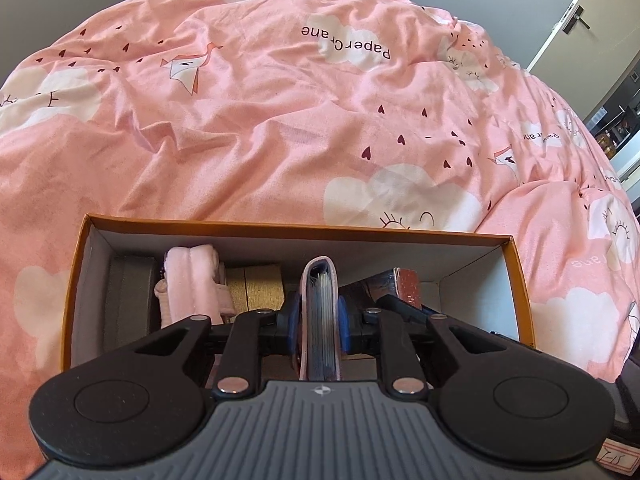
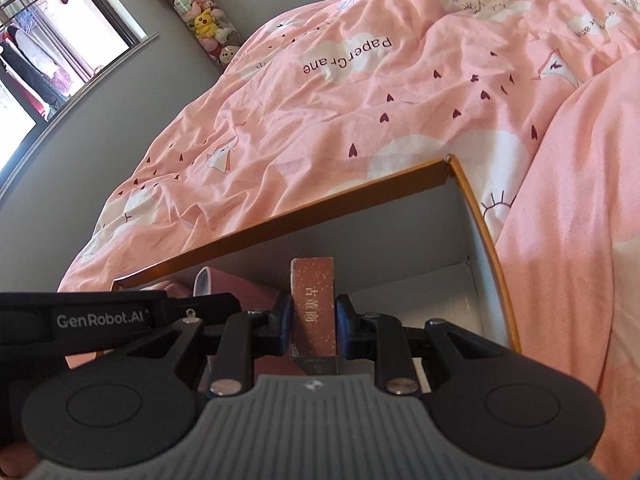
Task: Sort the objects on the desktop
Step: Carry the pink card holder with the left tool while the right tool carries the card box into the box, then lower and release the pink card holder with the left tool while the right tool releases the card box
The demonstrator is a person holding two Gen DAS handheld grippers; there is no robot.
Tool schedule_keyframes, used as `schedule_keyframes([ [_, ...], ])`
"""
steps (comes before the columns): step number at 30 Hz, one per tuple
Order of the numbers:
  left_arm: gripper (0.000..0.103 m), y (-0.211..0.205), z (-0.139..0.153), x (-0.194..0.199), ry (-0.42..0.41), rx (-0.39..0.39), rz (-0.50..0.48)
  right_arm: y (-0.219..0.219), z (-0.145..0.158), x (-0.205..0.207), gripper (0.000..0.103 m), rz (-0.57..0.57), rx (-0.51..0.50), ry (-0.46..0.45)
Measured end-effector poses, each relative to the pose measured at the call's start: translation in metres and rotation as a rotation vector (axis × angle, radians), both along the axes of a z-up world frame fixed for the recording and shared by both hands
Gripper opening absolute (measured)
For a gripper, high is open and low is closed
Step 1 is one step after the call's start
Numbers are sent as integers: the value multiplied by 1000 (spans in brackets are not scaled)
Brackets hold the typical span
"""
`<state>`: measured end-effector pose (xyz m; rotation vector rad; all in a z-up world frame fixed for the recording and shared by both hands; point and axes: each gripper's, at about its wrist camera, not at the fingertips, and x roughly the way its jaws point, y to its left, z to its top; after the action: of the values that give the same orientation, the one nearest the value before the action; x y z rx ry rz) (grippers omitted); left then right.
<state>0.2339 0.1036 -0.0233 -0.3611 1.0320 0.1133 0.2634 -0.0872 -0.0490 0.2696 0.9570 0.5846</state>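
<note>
An orange-rimmed cardboard box (image 1: 280,227) lies open on a pink bedspread. My left gripper (image 1: 319,320) is inside it, shut on a pink notebook (image 1: 320,292) that stands on edge between the blue pads. To its right my right gripper (image 2: 313,320) is shut on a red-brown book (image 2: 313,292) with printed characters, held upright over the box's right end (image 2: 472,200). The same book (image 1: 406,284) shows at the right in the left wrist view. The pink notebook (image 2: 224,284) sits left of the book in the right wrist view.
Inside the box, left of the notebook, lie a pink plush item (image 1: 196,284), gold boxes (image 1: 260,288) and a grey box (image 1: 128,292). The rumpled pink bedspread (image 1: 280,100) surrounds the box. A door (image 1: 576,20) stands far right, and a column of soft toys (image 2: 200,20) hangs on the wall.
</note>
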Motion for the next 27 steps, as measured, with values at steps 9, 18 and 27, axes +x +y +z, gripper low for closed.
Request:
schedule_keyframes([
  [9,24,14,16,-13,-80,-52,20,11,0,-3,25,13,-21,-17],
  [18,24,22,40,-48,-155,8,50,23,0,1,28,48,-22,-33],
  [27,25,25,34,-72,-148,-20,72,11,3,7,32,28,95,49],
])
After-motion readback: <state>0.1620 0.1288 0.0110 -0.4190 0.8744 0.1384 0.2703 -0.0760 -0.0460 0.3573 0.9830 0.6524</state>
